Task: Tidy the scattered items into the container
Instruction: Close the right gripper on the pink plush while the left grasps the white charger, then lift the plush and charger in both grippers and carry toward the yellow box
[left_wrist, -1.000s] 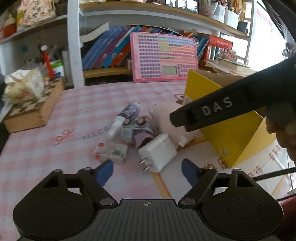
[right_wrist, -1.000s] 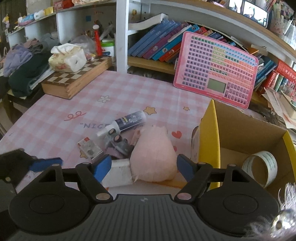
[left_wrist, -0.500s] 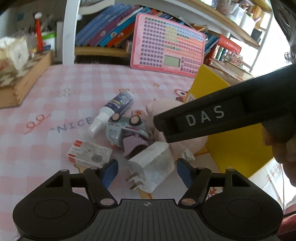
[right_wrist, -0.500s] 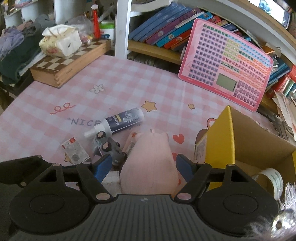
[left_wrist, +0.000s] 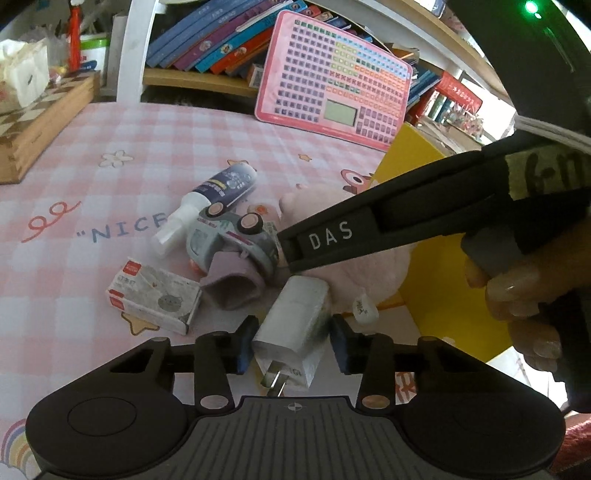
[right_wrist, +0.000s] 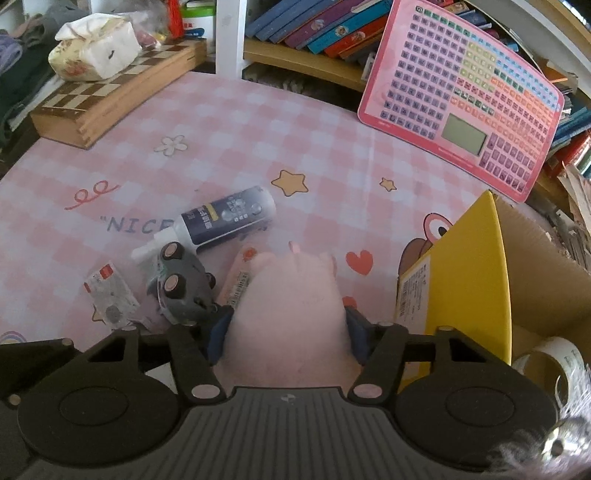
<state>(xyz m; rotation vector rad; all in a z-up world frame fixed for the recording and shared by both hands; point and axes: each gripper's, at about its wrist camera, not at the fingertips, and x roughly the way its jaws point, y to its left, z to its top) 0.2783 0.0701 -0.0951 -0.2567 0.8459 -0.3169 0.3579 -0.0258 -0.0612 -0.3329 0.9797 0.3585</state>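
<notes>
Two grippers: both just closing.
Left gripper (left_wrist: 291, 343): lower centre, pinching white charger (left_wrist: 291, 325).
Right gripper (right_wrist: 286, 332): lower centre, squeezing pink plush (right_wrist: 291, 314).
Yellow box (right_wrist: 476, 273): right edge, beside plush.
Toy car (right_wrist: 181, 291), bottle (right_wrist: 229, 218): centre left, farther.

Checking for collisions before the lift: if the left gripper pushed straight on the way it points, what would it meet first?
Past the white charger between its fingers, probably the pink plush toy.

Fuzzy pink plush toy (right_wrist: 291, 306), matt white plastic charger (left_wrist: 295, 321) (metal prongs), glossy bottle (right_wrist: 229, 218), cardboard box (right_wrist: 476, 273), wooden chessboard (right_wrist: 118, 92).
</notes>
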